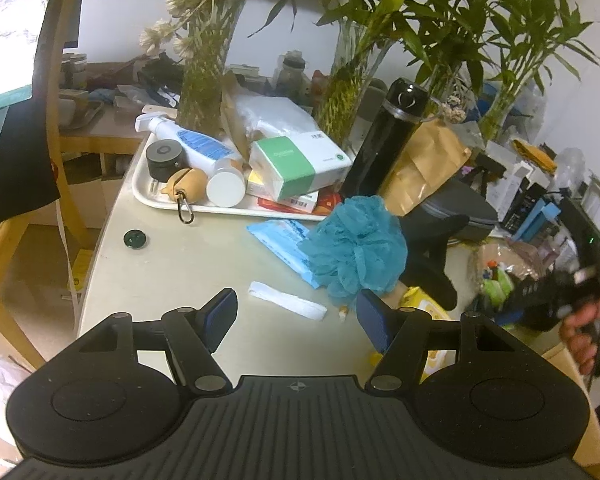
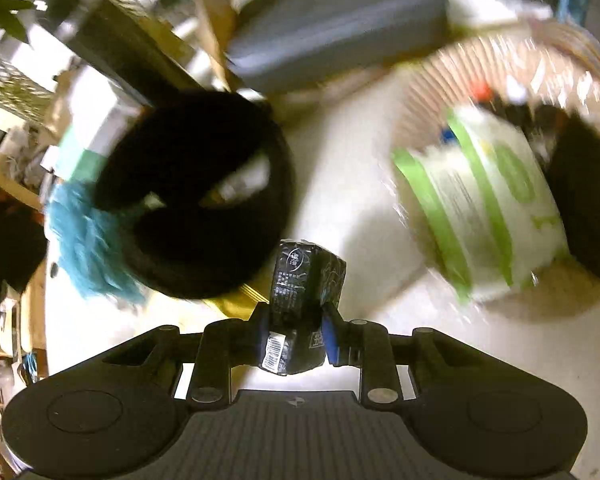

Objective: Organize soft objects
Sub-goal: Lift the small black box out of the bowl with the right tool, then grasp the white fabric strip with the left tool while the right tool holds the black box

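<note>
**Right tool carrying a black pack while the left waits spread**

The right tool [image 2: 296, 332] is pinching a small black pack [image 2: 306, 280] between its pads — the plastic-wrapped bundle is sticking out forward past the fingertips, gripped near its lower end so most of it is hanging free over the bench [image 2: 340, 208]. The view is smearing, which suggests the hand is travelling. Ahead to the right, a basket [image 2: 428, 92] is holding a green-and-white pack [image 2: 488, 200]; judging by the task, that is likely where soft things are being gathered. A black ring-shaped thing [image 2: 204, 200] is lying to the left, with the blue puff [image 2: 88, 248] just beside it.

The left tool [image 1: 296, 318] is hovering with its jaws spread and nothing between them, pointing down at the bench. Just beyond its pads a white strip [image 1: 286, 306] is lying flat, the puff is sitting slightly farther off, touching a blue pouch [image 1: 280, 240] — both within easy reach, probably the next pickups. The tray [image 1: 144, 196] behind is crowding hard items together, apart from the soft ones.
</note>
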The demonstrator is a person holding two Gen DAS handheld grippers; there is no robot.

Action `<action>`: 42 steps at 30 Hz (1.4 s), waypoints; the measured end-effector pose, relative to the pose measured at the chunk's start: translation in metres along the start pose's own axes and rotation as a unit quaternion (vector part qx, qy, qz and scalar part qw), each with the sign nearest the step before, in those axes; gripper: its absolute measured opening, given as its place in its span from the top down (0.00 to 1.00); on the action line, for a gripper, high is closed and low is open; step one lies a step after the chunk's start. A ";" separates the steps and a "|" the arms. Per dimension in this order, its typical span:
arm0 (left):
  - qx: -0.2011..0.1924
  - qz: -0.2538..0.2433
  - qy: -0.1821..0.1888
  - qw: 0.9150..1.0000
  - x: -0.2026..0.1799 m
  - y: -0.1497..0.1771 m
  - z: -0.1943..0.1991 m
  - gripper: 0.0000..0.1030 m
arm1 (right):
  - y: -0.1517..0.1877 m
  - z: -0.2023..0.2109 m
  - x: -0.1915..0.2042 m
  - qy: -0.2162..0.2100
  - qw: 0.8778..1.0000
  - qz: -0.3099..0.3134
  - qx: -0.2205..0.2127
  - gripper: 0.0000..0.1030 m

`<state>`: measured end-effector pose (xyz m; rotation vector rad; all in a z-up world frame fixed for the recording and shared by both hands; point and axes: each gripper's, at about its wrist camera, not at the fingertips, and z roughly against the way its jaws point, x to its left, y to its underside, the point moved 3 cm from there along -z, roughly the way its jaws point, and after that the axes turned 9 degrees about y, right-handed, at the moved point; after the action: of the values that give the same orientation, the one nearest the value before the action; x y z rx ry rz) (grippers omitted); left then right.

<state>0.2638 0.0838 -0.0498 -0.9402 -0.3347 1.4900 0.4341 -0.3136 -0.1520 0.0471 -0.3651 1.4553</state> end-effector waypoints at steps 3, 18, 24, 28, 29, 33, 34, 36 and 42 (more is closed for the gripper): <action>-0.003 -0.001 0.002 1.000 -0.003 -0.002 -0.001 0.37 | 0.004 -0.005 -0.013 0.014 1.000 -0.004 0.010 0.65; 0.007 -0.026 -0.013 1.000 -0.005 -0.012 -0.023 0.37 | 0.004 -0.019 -0.003 0.058 0.997 0.060 -0.005 0.70; 0.035 -0.019 -0.021 0.999 0.013 -0.016 -0.040 0.37 | 0.010 0.017 0.018 0.072 0.988 0.114 -0.074 0.73; 0.065 0.003 -0.014 0.998 0.027 -0.019 -0.058 0.37 | 0.015 0.051 0.028 0.053 0.983 0.120 -0.127 0.73; 0.074 0.014 -0.008 0.997 0.032 -0.019 -0.063 0.37 | 0.017 0.057 0.031 0.044 0.982 0.121 -0.136 0.73; 0.102 0.055 0.009 0.993 0.047 -0.021 -0.083 0.37 | 0.025 0.080 0.039 0.005 0.979 0.121 -0.163 0.73; 0.108 0.064 0.011 0.992 0.050 -0.020 -0.088 0.37 | 0.027 0.084 0.041 -0.002 0.978 0.120 -0.169 0.73; 0.121 0.077 0.015 0.990 0.056 -0.020 -0.098 0.37 | 0.032 0.093 0.045 -0.016 0.977 0.120 -0.176 0.73; 0.143 0.066 0.022 0.987 0.061 -0.016 -0.128 0.38 | 0.035 0.098 0.055 -0.038 0.976 0.122 -0.178 0.73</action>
<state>0.3729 0.1023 -0.1395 -0.7754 -0.0233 1.5847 0.3830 -0.2814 -0.0513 -0.2397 -0.7097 1.6112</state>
